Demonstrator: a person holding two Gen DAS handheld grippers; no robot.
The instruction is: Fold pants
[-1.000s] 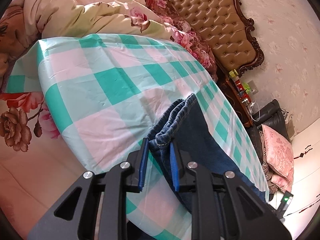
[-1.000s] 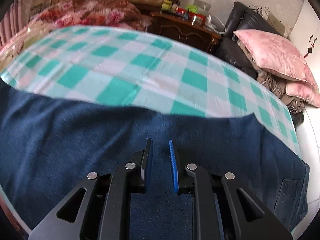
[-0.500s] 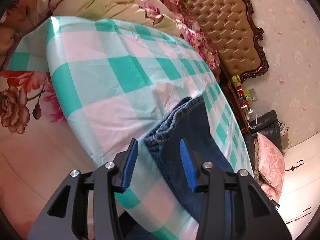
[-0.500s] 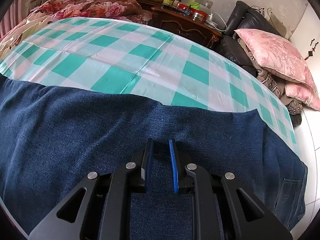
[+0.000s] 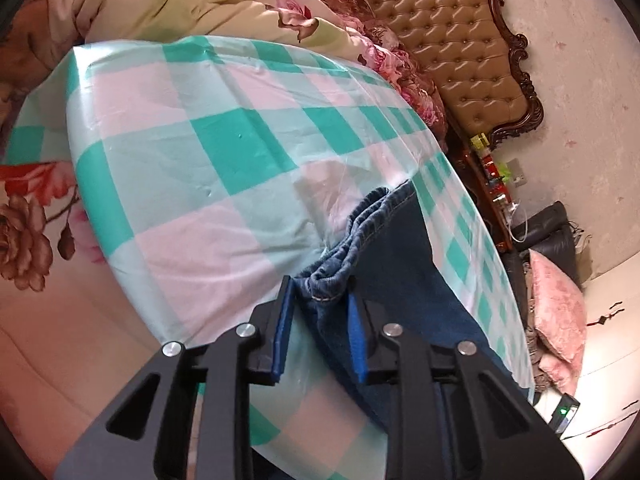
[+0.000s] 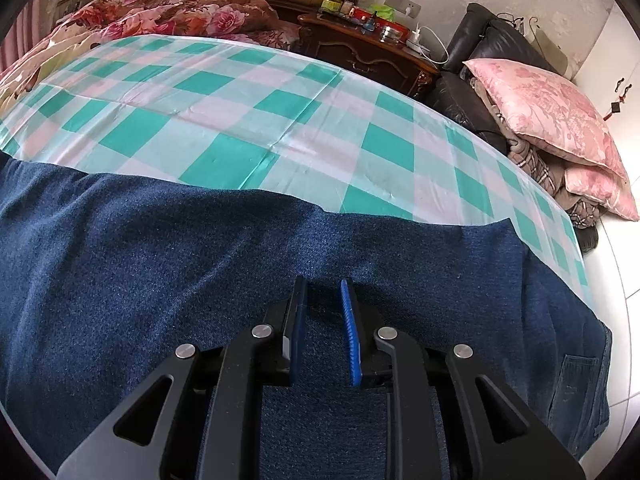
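Dark blue jeans (image 6: 200, 240) lie flat along the near edge of a green-and-pink checked sheet (image 6: 248, 120) on the bed. Their bunched leg hems (image 5: 348, 240) show in the left wrist view. My left gripper (image 5: 319, 288) is open, its blue pads either side of the hems, the cloth lying between them. My right gripper (image 6: 323, 292) sits over the middle of the jeans, jaws a narrow gap apart with denim between the pads; the back pocket (image 6: 576, 392) lies to the right.
A floral quilt (image 5: 180, 4) is heaped at the head under a tufted headboard (image 5: 452, 40). A dark nightstand (image 6: 360, 52) with bottles, a black chair (image 6: 472, 80) and pink pillows (image 6: 552, 120) stand beside the bed. The floor (image 6: 616, 264) drops off at right.
My left gripper opened and let go of the leg hems, then narrowed a little around them. My right gripper stayed put and opened slightly.
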